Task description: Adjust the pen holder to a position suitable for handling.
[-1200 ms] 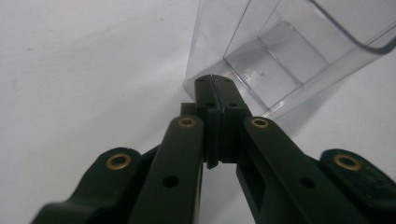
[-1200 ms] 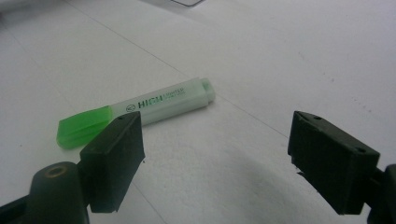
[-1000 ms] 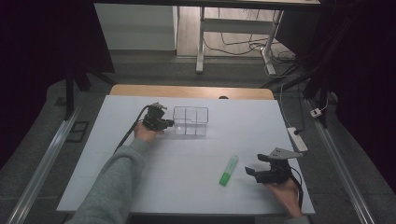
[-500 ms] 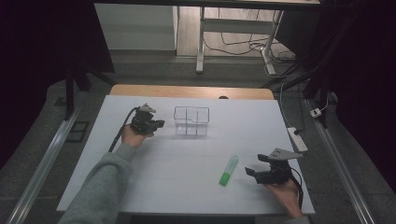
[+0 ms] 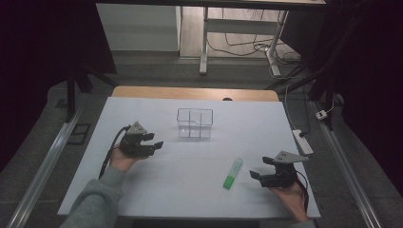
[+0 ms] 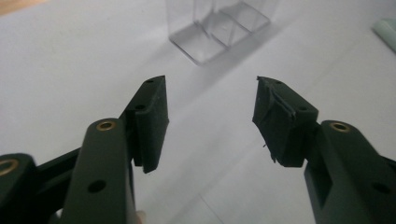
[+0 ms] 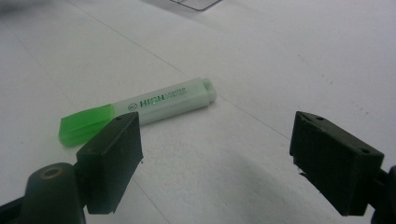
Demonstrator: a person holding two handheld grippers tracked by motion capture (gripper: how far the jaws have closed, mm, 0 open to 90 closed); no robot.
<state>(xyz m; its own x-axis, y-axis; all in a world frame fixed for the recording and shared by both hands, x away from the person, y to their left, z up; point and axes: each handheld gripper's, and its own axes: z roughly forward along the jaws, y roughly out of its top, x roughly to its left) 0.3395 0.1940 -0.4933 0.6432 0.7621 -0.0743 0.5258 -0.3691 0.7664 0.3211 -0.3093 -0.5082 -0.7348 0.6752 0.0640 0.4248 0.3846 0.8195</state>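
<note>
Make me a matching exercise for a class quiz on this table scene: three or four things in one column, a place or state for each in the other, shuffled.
Column 1:
1. left gripper
2. right gripper
3. green highlighter
4. clear box

Column 2:
A. lying flat, capped
B. open, just right of the highlighter
C. standing empty, divided into compartments
D. open, left of the box

Pairs: 1-D, 2-B, 3-A, 4-C

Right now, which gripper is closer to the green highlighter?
Right. The right gripper sits just beside the green highlighter, jaws open; the left gripper is farther, across the table near the clear box.
</note>
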